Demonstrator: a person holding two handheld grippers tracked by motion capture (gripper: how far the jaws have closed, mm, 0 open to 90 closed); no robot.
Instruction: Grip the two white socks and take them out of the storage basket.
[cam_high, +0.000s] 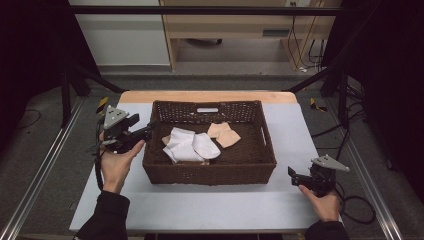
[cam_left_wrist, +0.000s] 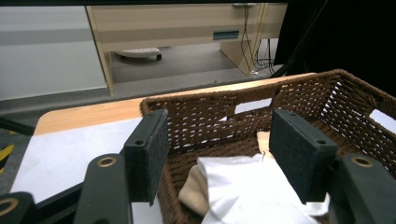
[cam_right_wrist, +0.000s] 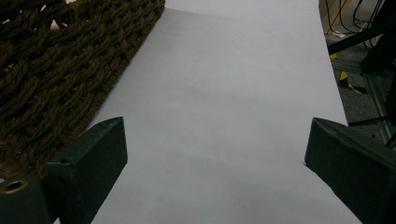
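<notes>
A white sheet (cam_high: 210, 200) covers the wooden table (cam_high: 200, 96); the wicker basket (cam_high: 210, 172) of cloths (cam_high: 192, 145) sits mid-table; left gripper (cam_high: 150, 128) gapes at its rim, right gripper (cam_high: 291, 175) wide, empty; desk (cam_high: 240, 25) behind.

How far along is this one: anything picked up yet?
Nothing is gripped yet. The left gripper, open, reaches over the basket rim toward the white cloth. The right gripper rests open on the table. White and beige cloth remain inside.
</notes>
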